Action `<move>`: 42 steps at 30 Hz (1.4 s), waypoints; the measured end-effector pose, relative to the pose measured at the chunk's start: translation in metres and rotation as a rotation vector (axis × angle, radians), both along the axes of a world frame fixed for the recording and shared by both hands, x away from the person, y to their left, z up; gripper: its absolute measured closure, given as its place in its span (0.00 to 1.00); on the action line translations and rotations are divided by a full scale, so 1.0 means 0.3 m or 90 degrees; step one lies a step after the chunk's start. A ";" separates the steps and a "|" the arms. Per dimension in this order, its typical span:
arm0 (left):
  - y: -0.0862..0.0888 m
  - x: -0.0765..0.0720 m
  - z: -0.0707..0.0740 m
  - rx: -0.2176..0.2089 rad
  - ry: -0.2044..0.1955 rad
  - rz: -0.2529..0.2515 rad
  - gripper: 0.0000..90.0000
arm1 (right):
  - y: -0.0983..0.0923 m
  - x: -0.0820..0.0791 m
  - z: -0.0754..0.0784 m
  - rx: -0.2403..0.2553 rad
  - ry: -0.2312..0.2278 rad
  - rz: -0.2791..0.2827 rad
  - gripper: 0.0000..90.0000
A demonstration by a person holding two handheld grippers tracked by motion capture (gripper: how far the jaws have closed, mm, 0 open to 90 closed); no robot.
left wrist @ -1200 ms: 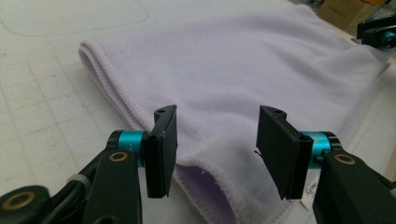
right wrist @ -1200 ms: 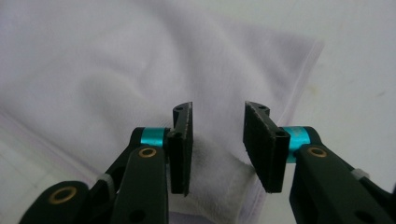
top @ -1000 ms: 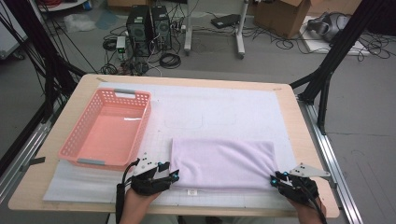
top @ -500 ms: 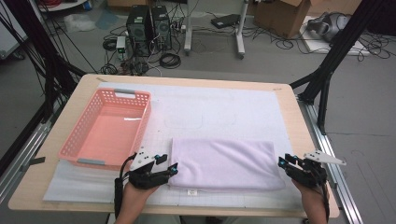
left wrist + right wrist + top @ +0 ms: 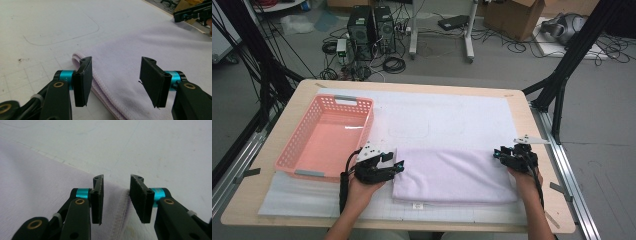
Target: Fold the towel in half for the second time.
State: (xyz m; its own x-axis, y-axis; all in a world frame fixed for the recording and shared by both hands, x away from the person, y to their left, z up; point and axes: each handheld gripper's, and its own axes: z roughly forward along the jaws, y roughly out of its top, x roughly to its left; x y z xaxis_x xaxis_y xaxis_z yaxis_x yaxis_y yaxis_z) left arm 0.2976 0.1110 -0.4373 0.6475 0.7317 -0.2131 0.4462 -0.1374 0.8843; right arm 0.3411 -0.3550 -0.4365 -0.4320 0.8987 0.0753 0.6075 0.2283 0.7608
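Observation:
A folded lavender towel [image 5: 454, 175] lies flat on the white mat [image 5: 437, 110] near the table's front. My left gripper [image 5: 398, 165] sits at the towel's left edge; in the left gripper view its jaws [image 5: 116, 62] stand open over the folded hem [image 5: 100, 87] and have just been opening. The towel [image 5: 155, 40] stretches away beneath them. My right gripper [image 5: 497, 154] is at the towel's far right corner. Its jaws [image 5: 117, 178] have just been closing and straddle the towel's edge [image 5: 37, 175], with a gap left and the pads not pressing.
A pink plastic basket [image 5: 327, 137] stands empty on the left of the table, close to my left hand. A faint rounded outline [image 5: 409, 122] is drawn on the mat behind the towel. Computer towers [image 5: 372, 25], cables and a cardboard box [image 5: 517, 15] sit on the floor beyond.
Both hands have slid away from the table's front along the towel's side edges. The right one went from the near right corner to the far right corner. The towel stayed flat.

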 end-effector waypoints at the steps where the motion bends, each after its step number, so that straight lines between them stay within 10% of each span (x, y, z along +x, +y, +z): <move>1: 0.000 0.000 0.000 0.000 0.000 0.000 0.49 | 0.000 0.000 0.000 0.000 0.000 0.000 0.79; 7: -0.012 0.027 0.002 0.020 -0.007 0.006 0.48 | -0.032 0.032 -0.020 -0.057 -0.040 -0.068 0.94; 12: -0.022 0.047 0.000 0.045 -0.008 0.028 0.44 | -0.032 0.022 -0.004 -0.042 -0.070 -0.100 0.77; 18: -0.041 0.095 -0.024 0.038 0.014 0.058 0.42 | -0.086 0.004 0.002 0.046 -0.022 -0.057 0.60; 26: -0.067 0.187 -0.047 0.074 0.095 0.071 0.40 | -0.060 0.027 -0.038 0.036 0.023 -0.034 0.61; 31: -0.090 0.179 -0.042 0.083 0.075 0.022 0.88 | -0.049 0.016 -0.025 0.013 0.015 -0.009 0.92; 42: -0.103 0.258 0.032 0.059 0.011 0.097 0.92 | -0.058 0.042 0.011 0.030 -0.083 -0.069 0.94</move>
